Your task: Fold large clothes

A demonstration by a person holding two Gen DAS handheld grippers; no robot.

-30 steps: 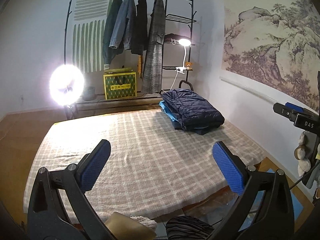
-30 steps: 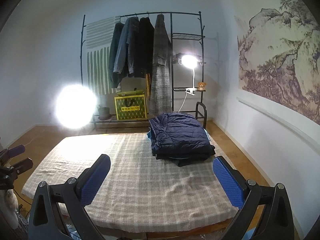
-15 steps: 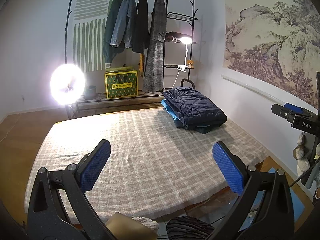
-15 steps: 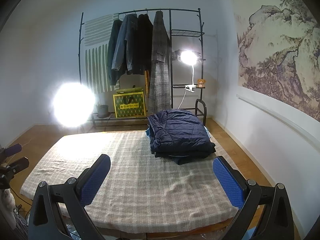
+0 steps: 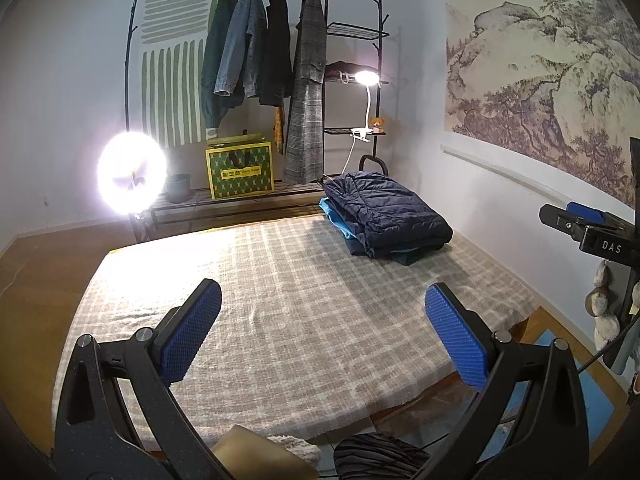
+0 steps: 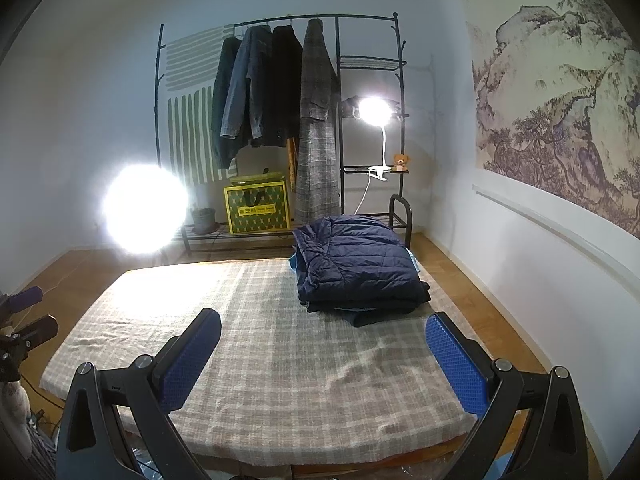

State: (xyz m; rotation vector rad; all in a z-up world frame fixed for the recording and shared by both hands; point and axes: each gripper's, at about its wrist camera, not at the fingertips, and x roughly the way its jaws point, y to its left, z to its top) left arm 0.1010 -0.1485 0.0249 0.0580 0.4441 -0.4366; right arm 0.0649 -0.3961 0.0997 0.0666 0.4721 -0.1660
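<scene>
Left tongs [image 5: 322,328]: spread wide, nothing between the blue pads; held above the near edge of the table [image 5: 280,300], pointing along it.
Right tongs [image 6: 322,358]: also wide open and empty; above the near right part of the table, facing the folded stack.
Work surface: low table under a beige plaid cloth; most of it bare, with slight wrinkles near the right front.
Folded stack [image 5: 386,214]: navy quilted jacket on top, a light blue garment and a dark one underneath; sits at the far right corner of the table. Edges fairly square, so it looks finished.
Unfolded clothes: four garments hang on the clothes rack [image 5: 260,40] behind the table: dark green jacket, denim jacket, black jacket, long grey checked coat [image 5: 306,92]. Well apart from both tongs.
Step in hand (judgement): between garments; next is probably to fetch one from the rack.
Method note: take the garment at both shoulders, one tongs each, so it hangs flat. Lay it on the bare centre of the table, clear of the stack.
Caution: the long coat is heavy; grip a thick seam or the collar, not a single layer.
Glare: the ring light [image 5: 132,176] at left washes out the table's far left corner.
</scene>
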